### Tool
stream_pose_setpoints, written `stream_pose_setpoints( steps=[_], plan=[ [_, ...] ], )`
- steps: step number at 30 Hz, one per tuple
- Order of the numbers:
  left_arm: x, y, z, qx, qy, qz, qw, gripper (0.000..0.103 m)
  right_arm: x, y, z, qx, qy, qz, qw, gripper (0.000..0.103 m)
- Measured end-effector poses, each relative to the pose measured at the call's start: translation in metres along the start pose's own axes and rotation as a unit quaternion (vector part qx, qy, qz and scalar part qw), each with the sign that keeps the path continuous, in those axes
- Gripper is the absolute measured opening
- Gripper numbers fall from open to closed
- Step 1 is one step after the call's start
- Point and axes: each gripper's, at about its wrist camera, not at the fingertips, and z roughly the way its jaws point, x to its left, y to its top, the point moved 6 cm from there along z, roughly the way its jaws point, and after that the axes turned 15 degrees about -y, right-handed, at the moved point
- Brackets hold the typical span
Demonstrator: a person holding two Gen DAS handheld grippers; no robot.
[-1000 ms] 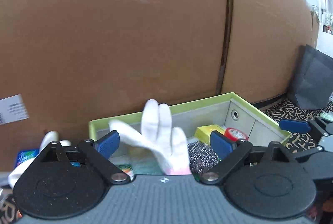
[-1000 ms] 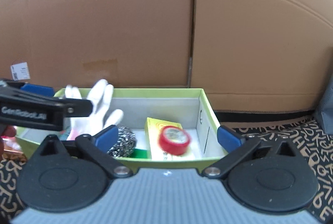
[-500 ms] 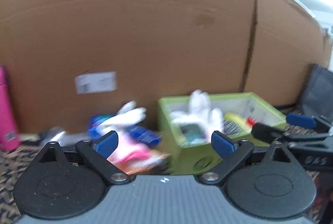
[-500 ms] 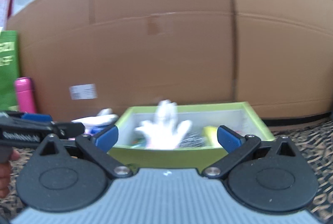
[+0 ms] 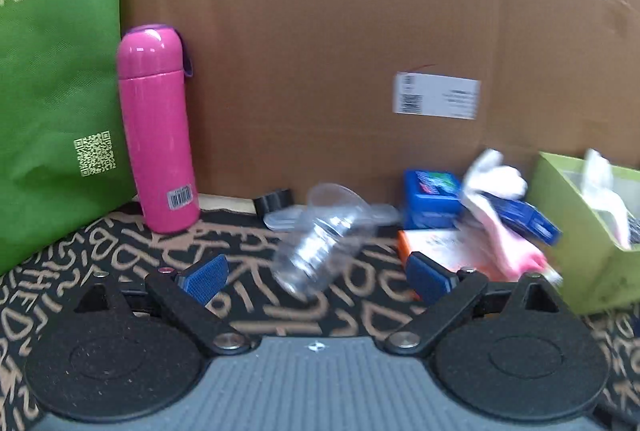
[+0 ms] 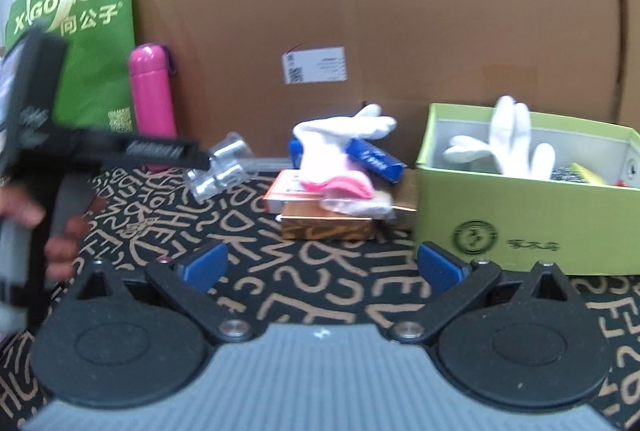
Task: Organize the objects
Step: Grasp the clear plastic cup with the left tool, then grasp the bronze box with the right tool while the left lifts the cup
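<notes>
My left gripper (image 5: 316, 277) is open and empty, low over the patterned mat, with a clear plastic cup (image 5: 320, 243) lying on its side just beyond its fingers. My right gripper (image 6: 322, 267) is also open and empty, set back from the lime-green box (image 6: 520, 215). A white glove (image 6: 508, 143) sticks up out of that box. Left of the box, a second white glove with a pink cuff (image 6: 344, 129) lies over a pile of small boxes (image 6: 328, 223) and a blue pack (image 6: 374, 159). The right wrist view shows a hand (image 6: 24, 211) holding the left gripper.
A pink bottle (image 5: 158, 135) stands at the back left beside a green fabric bag (image 5: 52, 91). A large cardboard wall (image 5: 340, 31) closes the back. A clear lid (image 5: 288, 217) and a small black part (image 5: 274, 201) lie by the wall.
Both grippers have pulled back from the green box. The left one has swung left, so the cup and pink bottle are now in view. The glove stays in the box.
</notes>
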Motion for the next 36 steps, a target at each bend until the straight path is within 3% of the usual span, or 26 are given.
stream_pose_setpoints(
  steps=[8, 10, 11, 12, 16, 20, 24, 25, 26, 32, 36],
  plan=[
    [0.017, 0.013, 0.062, 0.046, 0.033, 0.023, 0.9981, 0.099, 0.02, -0.003, 0.024, 0.029, 0.004, 0.004, 1.0, 0.103],
    [0.017, 0.011, 0.071, 0.058, 0.021, 0.017, 0.9979, 0.087, 0.022, -0.002, 0.037, 0.035, -0.002, 0.009, 0.999, 0.103],
    [0.016, 0.01, 0.073, 0.066, 0.006, 0.012, 0.9977, 0.061, 0.024, -0.001, 0.044, 0.038, -0.005, 0.011, 0.999, 0.103],
    [0.015, 0.006, 0.074, 0.076, -0.014, 0.003, 0.997, 0.056, 0.025, 0.0, 0.051, 0.042, -0.009, 0.012, 0.999, 0.103],
    [0.003, -0.004, 0.056, 0.073, -0.043, 0.017, 0.9962, 0.054, 0.031, 0.004, 0.077, 0.05, -0.034, 0.001, 0.998, 0.103],
    [-0.007, -0.011, 0.031, 0.063, -0.08, -0.001, 0.9948, 0.054, 0.036, 0.009, 0.1, 0.06, -0.062, -0.011, 0.996, 0.103],
    [-0.022, -0.018, 0.019, 0.062, -0.079, 0.026, 0.9946, 0.055, 0.038, 0.01, 0.117, 0.065, -0.091, -0.011, 0.994, 0.102],
    [-0.027, -0.019, 0.017, 0.064, -0.077, 0.031, 0.9945, 0.055, 0.037, 0.01, 0.118, 0.064, -0.098, -0.01, 0.993, 0.094],
    [-0.026, -0.021, 0.018, 0.069, -0.079, 0.032, 0.994, 0.055, 0.036, 0.009, 0.116, 0.063, -0.096, -0.007, 0.993, 0.082],
    [-0.022, -0.031, 0.014, 0.082, -0.099, 0.018, 0.9915, 0.054, 0.03, -0.004, 0.09, 0.071, -0.057, -0.014, 0.996, 0.083],
    [-0.033, -0.044, -0.004, 0.09, -0.14, 0.017, 0.9859, 0.054, 0.023, -0.018, 0.058, 0.079, -0.021, -0.017, 0.997, 0.083]
  ],
)
